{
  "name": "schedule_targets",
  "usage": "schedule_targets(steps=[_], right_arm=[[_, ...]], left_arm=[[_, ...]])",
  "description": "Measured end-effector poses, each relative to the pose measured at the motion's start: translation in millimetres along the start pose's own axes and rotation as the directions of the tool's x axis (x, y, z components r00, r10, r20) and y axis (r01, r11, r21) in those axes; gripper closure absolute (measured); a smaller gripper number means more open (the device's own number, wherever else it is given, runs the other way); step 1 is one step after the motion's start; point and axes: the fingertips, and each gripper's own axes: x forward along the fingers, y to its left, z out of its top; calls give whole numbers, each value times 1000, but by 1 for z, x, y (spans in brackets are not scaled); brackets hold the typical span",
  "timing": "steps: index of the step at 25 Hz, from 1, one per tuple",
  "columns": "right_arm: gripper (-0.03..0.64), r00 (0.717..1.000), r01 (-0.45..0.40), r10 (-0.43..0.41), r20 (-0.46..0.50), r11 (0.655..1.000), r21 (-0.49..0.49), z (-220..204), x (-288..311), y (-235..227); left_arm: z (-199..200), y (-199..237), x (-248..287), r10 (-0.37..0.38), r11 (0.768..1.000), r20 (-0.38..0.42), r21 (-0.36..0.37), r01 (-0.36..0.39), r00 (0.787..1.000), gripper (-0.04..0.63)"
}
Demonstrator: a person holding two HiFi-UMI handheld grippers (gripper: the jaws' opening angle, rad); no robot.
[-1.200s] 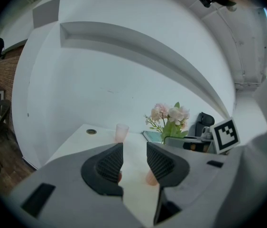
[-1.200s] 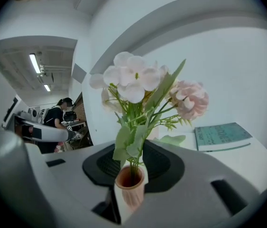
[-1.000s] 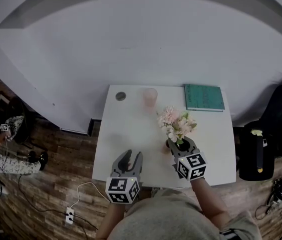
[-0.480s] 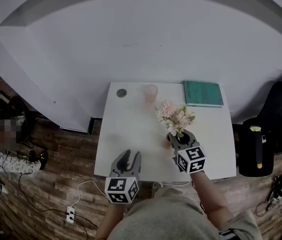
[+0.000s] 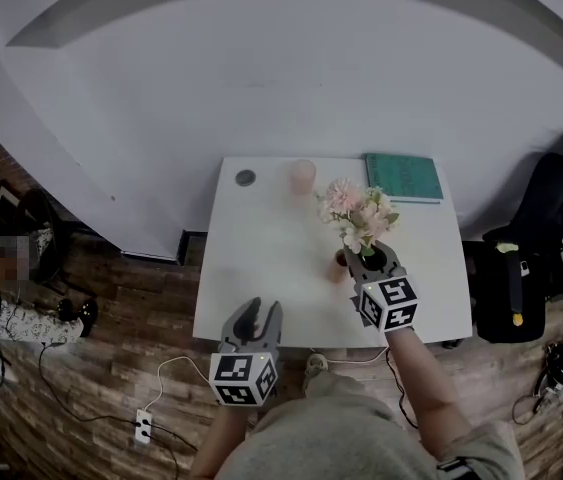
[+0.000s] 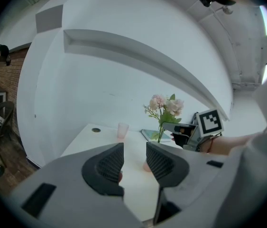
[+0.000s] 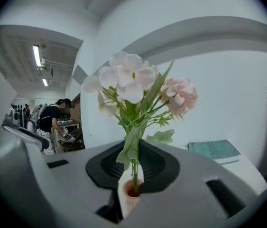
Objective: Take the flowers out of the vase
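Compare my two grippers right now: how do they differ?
The left gripper is open and empty; the right gripper is closed on the flowers at the stems. The left gripper hangs at the table's near edge; the right gripper sits further in, by the vase. Both carry marker cubes.

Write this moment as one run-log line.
right gripper: shut on flowers | vase: upright on table | left gripper: open, empty

White table (image 5: 261, 258) bears book (image 5: 404, 177), pink cup (image 5: 302, 175), vase (image 5: 338, 265) (also, perhaps, a dark lid (image 5: 246, 178)).
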Motion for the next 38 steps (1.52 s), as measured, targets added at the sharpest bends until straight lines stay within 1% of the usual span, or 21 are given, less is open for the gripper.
schedule_targets(steps=[14,20,25,31,38], right_arm=[[565,993,42,-36,112,998,-47,50,-28,17],[565,986,53,-46,162,998,-39,67,-54,24],[565,978,65,-55,203,997,-41,77,-69,36],[565,971,69,-58,234,997,-39,82,-99,55],[565,970,59,-50,240,998,-30,74,-138,84]], left_arm=[[-12,-4,-50,-9,1000,19,-3,9,1000,462],[-20,-16,-70,-10,1000,29,-2,11,1000,472],[-26,-14,-88,-7,1000,35,-3,8,999,486],[-38,-21,-114,-4,1000,43,6,4,999,503],[-46,-28,-147,6,1000,60,7,-6,998,523]])
